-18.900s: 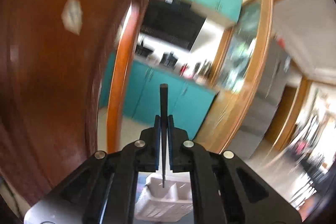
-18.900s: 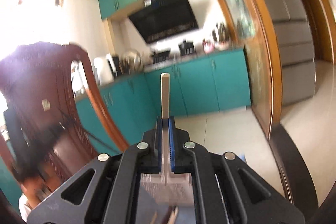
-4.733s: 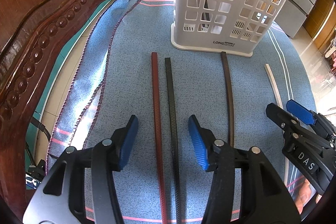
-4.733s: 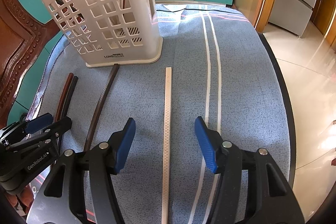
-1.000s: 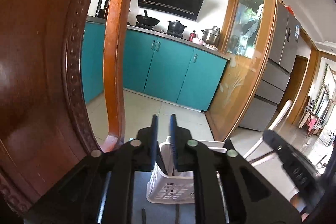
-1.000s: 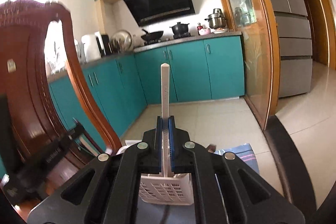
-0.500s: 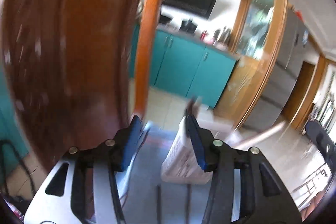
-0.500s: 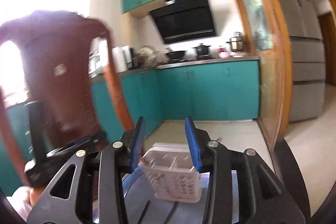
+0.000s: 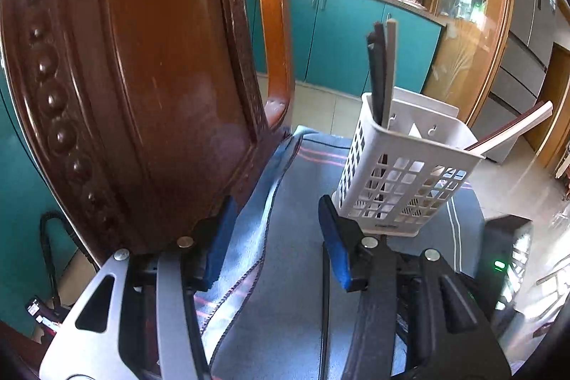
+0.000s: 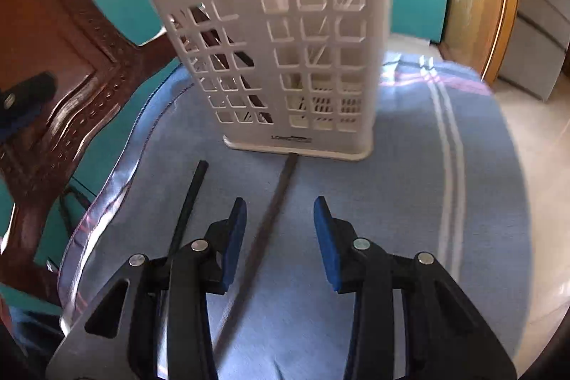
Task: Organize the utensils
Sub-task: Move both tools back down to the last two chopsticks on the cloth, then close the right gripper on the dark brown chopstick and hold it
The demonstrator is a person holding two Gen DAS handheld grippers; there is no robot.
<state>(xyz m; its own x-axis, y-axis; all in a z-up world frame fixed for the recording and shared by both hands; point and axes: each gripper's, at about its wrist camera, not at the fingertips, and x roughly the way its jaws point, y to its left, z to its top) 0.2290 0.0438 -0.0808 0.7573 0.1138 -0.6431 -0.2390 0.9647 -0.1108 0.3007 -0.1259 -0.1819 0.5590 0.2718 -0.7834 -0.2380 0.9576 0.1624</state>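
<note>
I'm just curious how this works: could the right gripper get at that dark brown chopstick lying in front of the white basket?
Probably yes. The right gripper is open, and the dark brown chopstick lies on the blue cloth running straight between its fingers, with nothing on top of it. Only its far tip touches the white basket.

Each camera rides on a handheld gripper and looks forward along its two blue-padded fingers. The left wrist view sits close beside a carved brown wooden chair back (image 9: 142, 77), facing across the blue striped cloth (image 9: 285, 326) towards the white perforated plastic utensil basket (image 9: 402, 180) and far teal kitchen cabinets (image 9: 338, 34). The right wrist view tilts more steeply down, near the basket (image 10: 285, 59). Both views share basket, cloth and chair.
</note>
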